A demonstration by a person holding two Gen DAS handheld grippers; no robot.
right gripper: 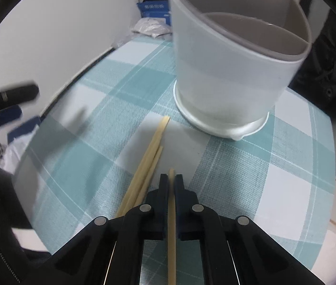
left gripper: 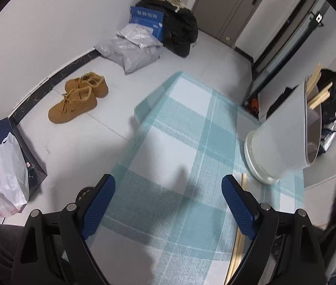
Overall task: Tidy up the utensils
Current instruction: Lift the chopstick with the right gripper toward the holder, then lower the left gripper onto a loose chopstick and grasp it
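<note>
A white, divided utensil holder (right gripper: 227,71) stands upright on the teal checked tablecloth (right gripper: 251,173). In the left wrist view the holder (left gripper: 282,130) is at the right, with several wooden chopsticks (left gripper: 317,95) standing in its far compartment. My right gripper (right gripper: 171,177) is shut on one wooden chopstick (right gripper: 172,225), just short of the holder's base. Two loose chopsticks (right gripper: 149,152) lie on the cloth to its left. My left gripper (left gripper: 168,178) is open over bare cloth with nothing between its blue pads (left gripper: 101,199).
Beyond the table's left edge the floor holds tan shoes (left gripper: 80,97), grey parcel bags (left gripper: 130,49), a blue box (left gripper: 146,19), dark clothing (left gripper: 182,30) and a white plastic bag (left gripper: 1,173). A door (left gripper: 234,4) is at the back.
</note>
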